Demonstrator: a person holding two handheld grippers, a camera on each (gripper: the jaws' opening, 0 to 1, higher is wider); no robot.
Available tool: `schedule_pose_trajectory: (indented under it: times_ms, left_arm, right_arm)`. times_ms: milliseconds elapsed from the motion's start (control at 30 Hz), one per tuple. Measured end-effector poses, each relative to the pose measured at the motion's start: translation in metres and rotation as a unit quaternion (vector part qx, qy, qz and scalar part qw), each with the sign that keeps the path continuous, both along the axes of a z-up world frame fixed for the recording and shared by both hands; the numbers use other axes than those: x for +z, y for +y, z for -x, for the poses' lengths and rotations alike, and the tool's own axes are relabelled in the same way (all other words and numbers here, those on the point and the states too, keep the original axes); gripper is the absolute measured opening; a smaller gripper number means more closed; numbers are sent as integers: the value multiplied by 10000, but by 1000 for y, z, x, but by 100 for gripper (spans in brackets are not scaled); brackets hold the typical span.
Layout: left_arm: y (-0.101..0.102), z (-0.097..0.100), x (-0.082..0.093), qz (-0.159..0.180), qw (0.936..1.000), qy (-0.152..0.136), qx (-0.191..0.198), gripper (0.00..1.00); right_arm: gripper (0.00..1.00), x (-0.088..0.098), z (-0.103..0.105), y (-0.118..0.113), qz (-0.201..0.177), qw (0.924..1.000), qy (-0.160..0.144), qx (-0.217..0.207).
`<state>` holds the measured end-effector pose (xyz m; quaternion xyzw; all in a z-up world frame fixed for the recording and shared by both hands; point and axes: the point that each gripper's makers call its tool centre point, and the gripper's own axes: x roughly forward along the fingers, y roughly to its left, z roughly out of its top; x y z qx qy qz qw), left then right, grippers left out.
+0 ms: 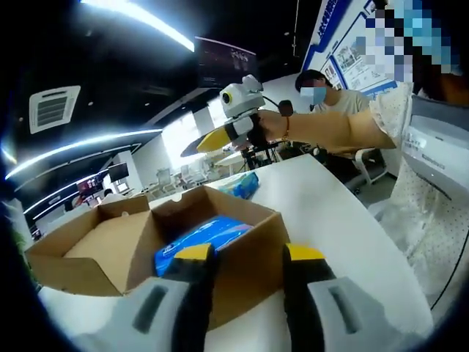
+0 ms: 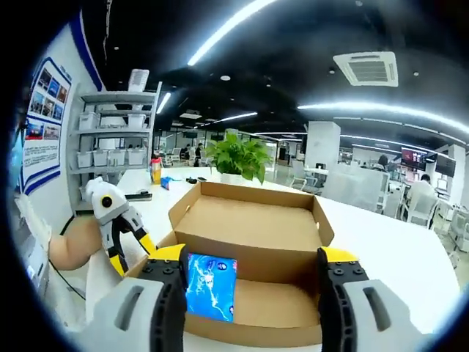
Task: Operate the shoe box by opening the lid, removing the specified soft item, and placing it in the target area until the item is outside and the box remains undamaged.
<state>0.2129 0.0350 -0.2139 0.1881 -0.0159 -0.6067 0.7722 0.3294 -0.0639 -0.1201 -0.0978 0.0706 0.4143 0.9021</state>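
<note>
An open brown cardboard shoe box [image 1: 110, 242] stands on a white table. Its lid [image 2: 249, 220] is folded back. Inside lies a soft blue packet [image 1: 209, 235], which leans against the near wall in the right gripper view [image 2: 211, 286]. My left gripper [image 1: 249, 257] is open just in front of the box's corner, with nothing between its yellow-tipped jaws. My right gripper [image 2: 253, 257] stands wide open over the box's near edge, the packet close to its left jaw. A hand holds the right gripper [image 1: 212, 139] up beyond the box. The left gripper [image 2: 132, 253] hangs open beside the box.
A second blue packet [image 1: 243, 185] lies on the white table [image 1: 344, 235] beyond the box. A person in a mask sits at the table's far end [image 1: 322, 95]. A potted plant [image 2: 238, 158] and shelves with bins [image 2: 113, 139] stand behind.
</note>
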Motion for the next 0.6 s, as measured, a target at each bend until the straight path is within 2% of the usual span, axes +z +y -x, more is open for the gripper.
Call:
schedule_pose_trajectory:
  times_ms: [100,267,400,600]
  left_arm:
    - [0,0,0,1,10000,-1,-3,37]
    - [-1,1,-1,-31,10000,-21,19,38]
    - [0,1,-1,-59,10000,-32,30,38]
    - [0,1,-1,-59,10000,-33,27,38]
  right_arm:
    - [75,4,-2,7,156,9998,112,34]
    - [77,4,8,32,618,9973,253,292]
    - [78,3,16,54,715,9953,407,518]
    - [79,-12,8,69,1291,9884,569,563]
